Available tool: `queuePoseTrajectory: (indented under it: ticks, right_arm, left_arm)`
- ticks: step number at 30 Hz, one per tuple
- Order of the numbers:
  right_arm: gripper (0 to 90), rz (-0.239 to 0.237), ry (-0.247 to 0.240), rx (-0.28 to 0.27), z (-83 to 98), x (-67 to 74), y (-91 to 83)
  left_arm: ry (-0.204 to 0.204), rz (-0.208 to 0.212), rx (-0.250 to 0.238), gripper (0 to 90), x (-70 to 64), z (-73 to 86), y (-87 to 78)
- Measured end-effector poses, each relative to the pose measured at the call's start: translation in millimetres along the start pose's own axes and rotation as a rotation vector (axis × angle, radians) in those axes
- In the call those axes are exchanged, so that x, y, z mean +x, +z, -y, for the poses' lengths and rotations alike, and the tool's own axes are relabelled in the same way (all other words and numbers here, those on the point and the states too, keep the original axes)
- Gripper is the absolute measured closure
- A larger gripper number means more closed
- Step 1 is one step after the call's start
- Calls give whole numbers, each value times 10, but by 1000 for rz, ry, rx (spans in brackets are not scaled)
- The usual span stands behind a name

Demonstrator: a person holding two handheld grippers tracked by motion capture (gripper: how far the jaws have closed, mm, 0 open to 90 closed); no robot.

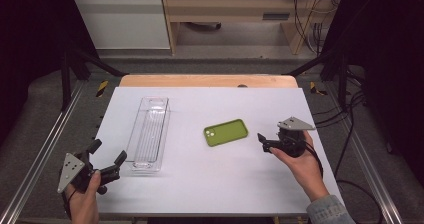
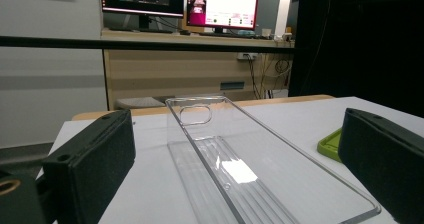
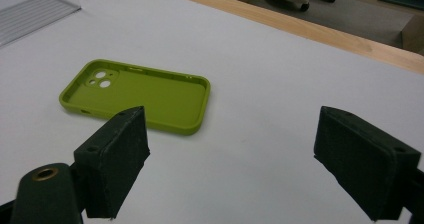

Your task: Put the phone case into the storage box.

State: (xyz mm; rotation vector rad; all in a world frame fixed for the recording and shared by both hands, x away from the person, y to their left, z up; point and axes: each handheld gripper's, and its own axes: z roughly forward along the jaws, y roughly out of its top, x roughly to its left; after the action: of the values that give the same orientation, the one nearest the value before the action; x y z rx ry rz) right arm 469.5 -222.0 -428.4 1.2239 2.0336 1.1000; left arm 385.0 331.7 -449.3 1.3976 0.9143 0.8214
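Clear tray (image 2: pixel 240 169): near end ran off the bottom edge of the left gripper view; in the right gripper view (image 3: pixel 35 9) it showed as a corner cut off at eleven o'clock.
Green phone case (image 2: pixel 331 145): mostly hidden behind the left gripper's black pad at three o'clock.
Monitors (image 2: pixel 222 6): tops cropped at twelve o'clock; screen text too small to read.
Person's sleeve (image 1: pixel 327 210): cut off at five o'clock in the high view.

Bare white desk (image 1: pixel 210 184) lies open along the near edge and right side, with only a clear tray (image 1: pixel 149 134) left of centre and a green phone case (image 1: pixel 226 132) mid-desk obstructing.
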Motion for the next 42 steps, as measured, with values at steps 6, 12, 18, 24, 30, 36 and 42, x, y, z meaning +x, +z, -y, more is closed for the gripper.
queuePoseTrajectory:
  ticks: [6, 12, 18, 24, 30, 36, 42]
  right_arm:
    - [152, -14, -34, 57, -192, 41, 87]
    - [158, -41, -40, 147, -286, 34, 218]
    - [167, -73, 17, 183, -304, -41, 320]
    - [180, -73, 26, 212, -286, -89, 407]
    - [199, -65, 18, 241, -319, -86, 515]
    - [228, -68, 35, 253, -348, -67, 630]
    - [255, -81, 53, 260, -381, -42, 738]
  left_arm:
    - [5, 7, 5, 13, -19, 3, 11]
    - [2, 12, 0, 13, -26, 3, 9]
    - [10, 20, 9, 13, -48, 9, 24]
    - [9, 23, 12, 13, -57, 12, 33]
    - [11, 23, 13, 13, -48, 12, 30]
    - [9, 24, 11, 13, -50, 12, 34]
    - [13, 19, 13, 13, -40, 9, 31]
